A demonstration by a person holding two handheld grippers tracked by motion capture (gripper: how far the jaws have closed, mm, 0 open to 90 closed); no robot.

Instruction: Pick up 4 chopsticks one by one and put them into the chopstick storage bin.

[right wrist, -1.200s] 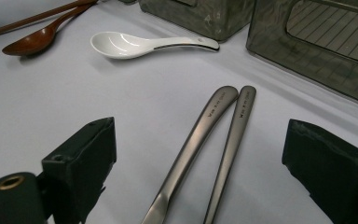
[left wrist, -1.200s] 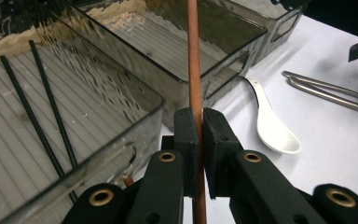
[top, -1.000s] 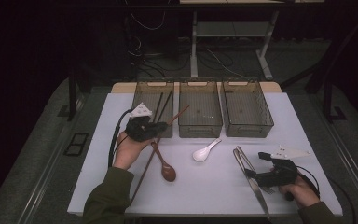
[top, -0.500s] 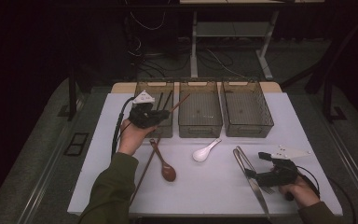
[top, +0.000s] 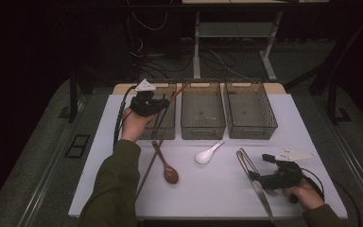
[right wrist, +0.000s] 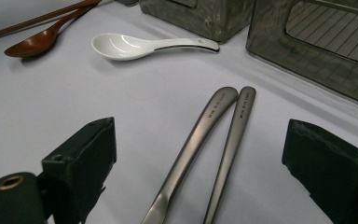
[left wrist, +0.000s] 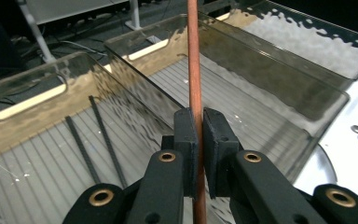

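My left gripper (top: 157, 103) is shut on a thin brown chopstick (top: 178, 91) and holds it over the leftmost of three clear bins (top: 166, 133). In the left gripper view the chopstick (left wrist: 193, 65) stands pinched between the pads, above the bin floor where two black chopsticks (left wrist: 98, 140) lie. My right gripper (top: 259, 166) rests low at the table's front right, open. In its own view the jaws stand wide on either side of two metal cutlery handles (right wrist: 214, 126), touching neither.
A second brown chopstick (top: 149, 165), a brown spoon (top: 168, 172) and a white spoon (top: 208, 153) lie on the white table in front of the bins. The middle bin (top: 202, 130) and right bin (top: 253, 132) look empty. Metal cutlery (top: 254, 177) lies by the right gripper.
The left hand has carried the brown chopstick away from the person and a little up, from the table in front of the bins to over the left bin. The right gripper has stayed still.
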